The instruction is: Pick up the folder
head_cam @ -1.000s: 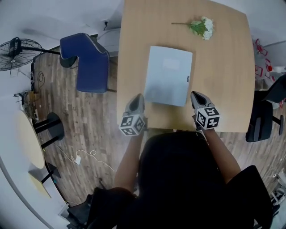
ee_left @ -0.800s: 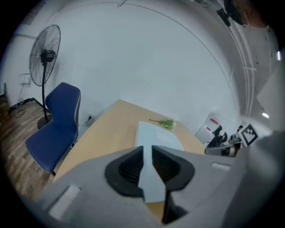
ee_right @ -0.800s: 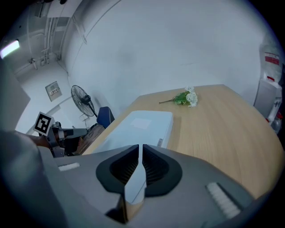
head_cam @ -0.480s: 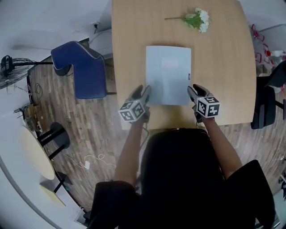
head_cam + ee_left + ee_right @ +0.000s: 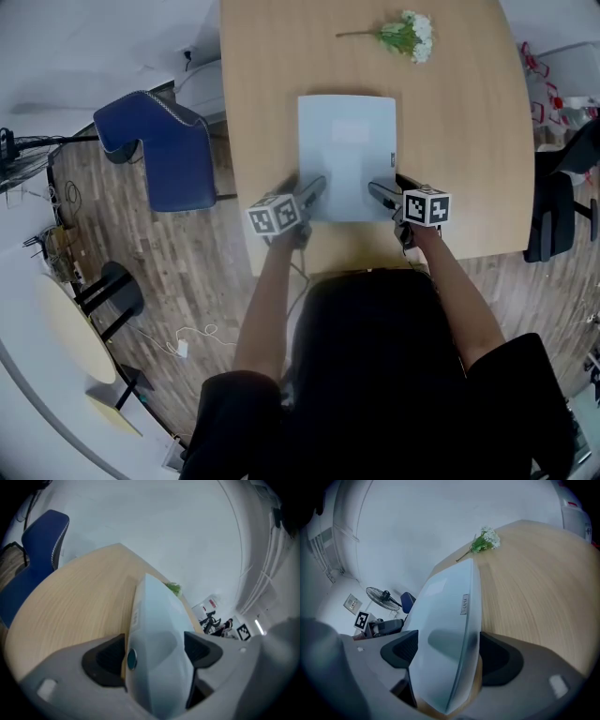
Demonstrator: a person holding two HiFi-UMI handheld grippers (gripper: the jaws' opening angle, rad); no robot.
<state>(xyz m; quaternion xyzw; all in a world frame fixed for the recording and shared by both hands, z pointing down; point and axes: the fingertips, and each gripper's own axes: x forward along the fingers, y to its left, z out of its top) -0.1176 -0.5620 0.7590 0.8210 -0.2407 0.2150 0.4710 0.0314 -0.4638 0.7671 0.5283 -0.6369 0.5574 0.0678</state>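
Note:
A pale blue-grey folder (image 5: 347, 155) lies flat on the wooden table (image 5: 469, 141), short edge toward me. My left gripper (image 5: 314, 187) is at its near left corner and my right gripper (image 5: 380, 190) at its near right corner. In the left gripper view the folder (image 5: 159, 620) runs between the widely spread jaws of the left gripper (image 5: 154, 651). The right gripper view shows the same: the folder's (image 5: 445, 620) edge sits between the jaws of the right gripper (image 5: 447, 651). Both pairs of jaws are opening and do not clamp the folder.
A sprig of white flowers (image 5: 408, 36) lies on the table beyond the folder. A blue chair (image 5: 164, 150) stands left of the table, a black chair (image 5: 553, 216) at its right. A round side table (image 5: 66, 323) is on the floor far left.
Both grippers came down and forward from the table's near edge to the folder's near corners. Their jaws went from shut to wide apart, now straddling the folder.

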